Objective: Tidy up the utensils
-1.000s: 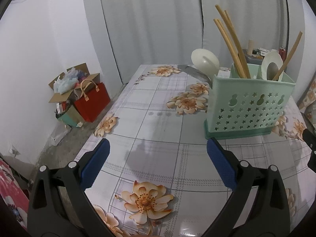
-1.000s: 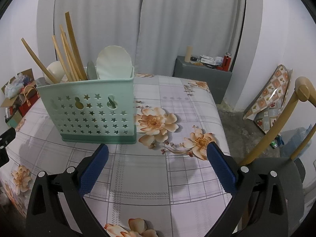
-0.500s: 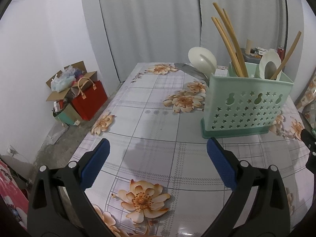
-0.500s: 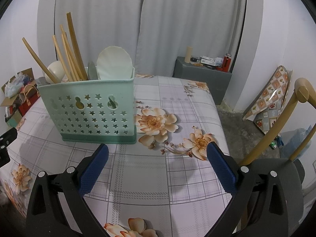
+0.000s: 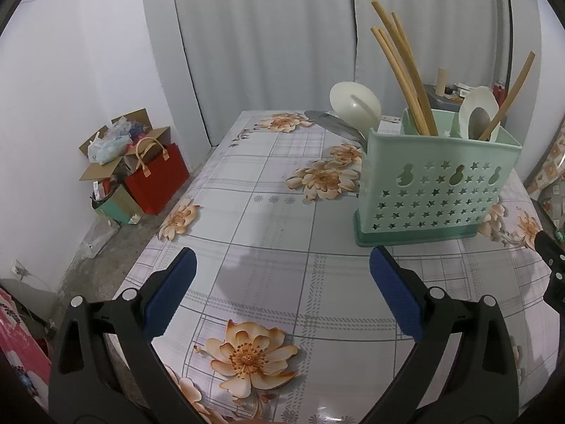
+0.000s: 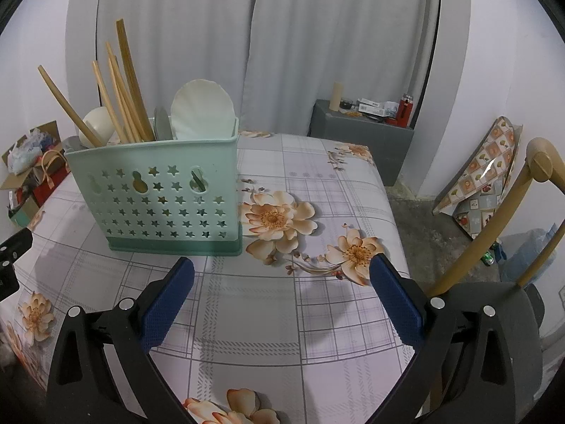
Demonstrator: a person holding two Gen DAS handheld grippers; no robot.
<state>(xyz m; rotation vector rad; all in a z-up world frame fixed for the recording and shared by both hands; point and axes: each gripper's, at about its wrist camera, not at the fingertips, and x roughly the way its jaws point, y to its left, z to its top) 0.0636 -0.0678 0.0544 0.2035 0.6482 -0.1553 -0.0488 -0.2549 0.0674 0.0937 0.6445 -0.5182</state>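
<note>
Left wrist view: your left gripper (image 5: 282,272) is spread wide and empty, with the utensil caddy (image 5: 434,190) at two o'clock on the table (image 5: 247,233). Your right gripper (image 6: 282,275) likewise gapes empty; the caddy sits at eleven o'clock, chopsticks (image 6: 123,88) upright inside.

I could read no text, label, brand or number in either view. The small packets on the grey cabinet (image 6: 360,130) carried print too small to make out, and the pink box (image 5: 17,349) at the edge of my left view showed only blurred marks.
</note>
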